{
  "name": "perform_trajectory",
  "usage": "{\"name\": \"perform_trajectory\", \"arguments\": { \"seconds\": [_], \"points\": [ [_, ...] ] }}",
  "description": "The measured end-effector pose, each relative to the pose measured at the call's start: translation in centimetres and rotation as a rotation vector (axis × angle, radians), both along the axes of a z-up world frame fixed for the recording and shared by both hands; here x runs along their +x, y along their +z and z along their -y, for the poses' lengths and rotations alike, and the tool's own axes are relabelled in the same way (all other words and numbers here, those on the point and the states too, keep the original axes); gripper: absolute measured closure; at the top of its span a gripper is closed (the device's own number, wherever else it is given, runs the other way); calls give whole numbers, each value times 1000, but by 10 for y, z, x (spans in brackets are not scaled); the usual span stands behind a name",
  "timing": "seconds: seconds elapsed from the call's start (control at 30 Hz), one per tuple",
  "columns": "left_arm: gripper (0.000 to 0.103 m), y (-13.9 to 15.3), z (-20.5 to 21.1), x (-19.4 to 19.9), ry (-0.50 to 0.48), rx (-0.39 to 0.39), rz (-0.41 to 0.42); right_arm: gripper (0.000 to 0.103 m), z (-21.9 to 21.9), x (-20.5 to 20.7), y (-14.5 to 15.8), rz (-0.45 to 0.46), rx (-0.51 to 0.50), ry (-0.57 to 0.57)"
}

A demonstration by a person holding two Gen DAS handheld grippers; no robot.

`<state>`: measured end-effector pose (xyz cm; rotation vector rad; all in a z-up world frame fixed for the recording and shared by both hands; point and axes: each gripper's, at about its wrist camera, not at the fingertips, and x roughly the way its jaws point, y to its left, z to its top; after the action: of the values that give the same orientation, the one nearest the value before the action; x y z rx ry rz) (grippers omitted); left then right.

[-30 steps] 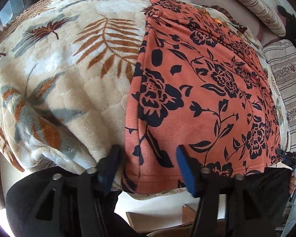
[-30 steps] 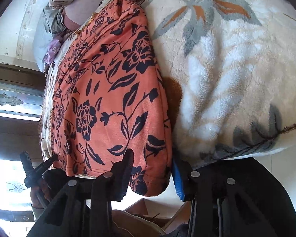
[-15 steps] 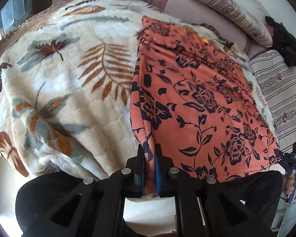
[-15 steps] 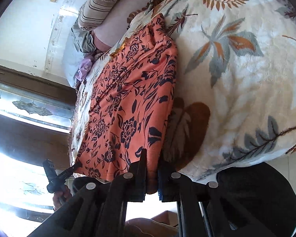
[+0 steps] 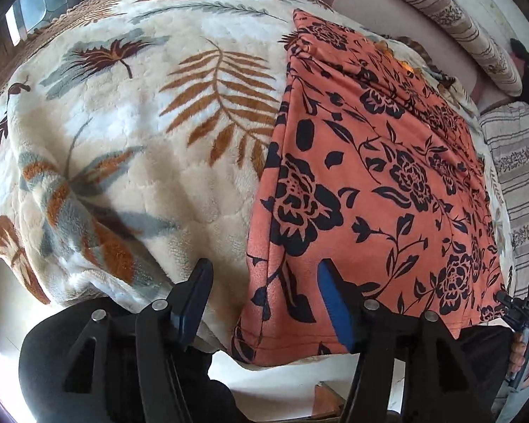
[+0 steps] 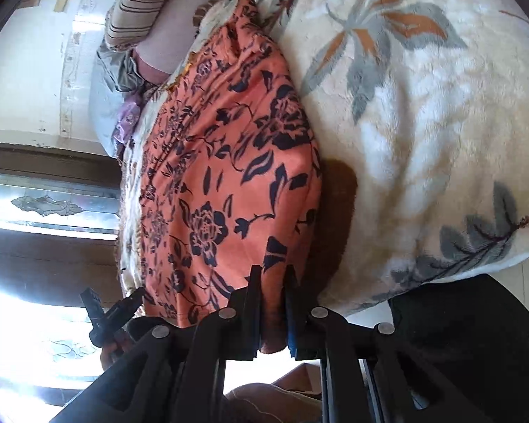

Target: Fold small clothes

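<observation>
An orange garment with black flowers lies flat on a plush leaf-print blanket, its near hem at the bed's edge. My left gripper straddles the hem's left corner with its jaws opening; the pads stand clear of the cloth. In the right wrist view the same garment runs away from my right gripper. Its jaws are opening, only slightly apart, with the hem's right corner bunched between the pads. The right gripper also shows at the left wrist view's far right.
Striped pillows and a striped sheet lie beyond the garment. A window sits left in the right wrist view. The blanket hangs over the bed edge, with floor and a cardboard box below.
Both grippers closed on the hem corners half a second ago. Now the left has opened wide off the cloth, and the right has parted slightly with cloth still between its pads.
</observation>
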<state>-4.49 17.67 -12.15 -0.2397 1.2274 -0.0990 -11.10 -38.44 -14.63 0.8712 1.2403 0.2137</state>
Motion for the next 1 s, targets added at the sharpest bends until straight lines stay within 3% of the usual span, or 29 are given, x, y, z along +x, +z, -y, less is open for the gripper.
{"name": "perform_trajectory", "arguments": {
  "seconds": [0.07, 0.13, 0.17, 0.2, 0.23, 0.33, 0.43, 0.6, 0.67, 0.83, 0.93, 1.0],
  "points": [
    [42, -2, 5, 0, -34, 9, -2, 67, -1, 2, -8, -36, -8, 1],
    [94, -4, 9, 3, -71, -1, -19, 61, 0, 3, -9, -34, -7, 0],
    [97, -2, 11, 4, -83, -9, -18, 61, -1, 4, -7, -23, -12, 12],
    [97, 2, 11, 4, -84, -17, -1, 74, -2, 5, -2, -7, -21, 21],
    [97, 10, 11, 2, -86, -30, 25, 94, -1, 5, 5, 9, -33, 25],
    [97, 47, 7, -4, -87, -79, 132, 94, 4, 4, 37, 107, -17, -9],
    [97, 60, 8, 1, -86, -91, 164, 94, 8, 8, 54, 156, -1, -21],
    [97, 3, 6, 17, -68, -71, -37, 94, 4, 15, 12, 27, 12, -10],
    [97, 3, 7, 15, -84, -57, -33, 94, 1, 17, 6, 10, 22, 1],
    [97, 63, 8, 48, -105, -168, 117, 94, 10, 48, 43, 115, 71, -20],
    [97, 115, 4, 101, -76, -303, 233, 94, 30, 96, 90, 258, 106, -73],
    [96, 140, 1, 146, -45, -348, 323, 94, 49, 137, 117, 351, 114, -138]
  ]
}}
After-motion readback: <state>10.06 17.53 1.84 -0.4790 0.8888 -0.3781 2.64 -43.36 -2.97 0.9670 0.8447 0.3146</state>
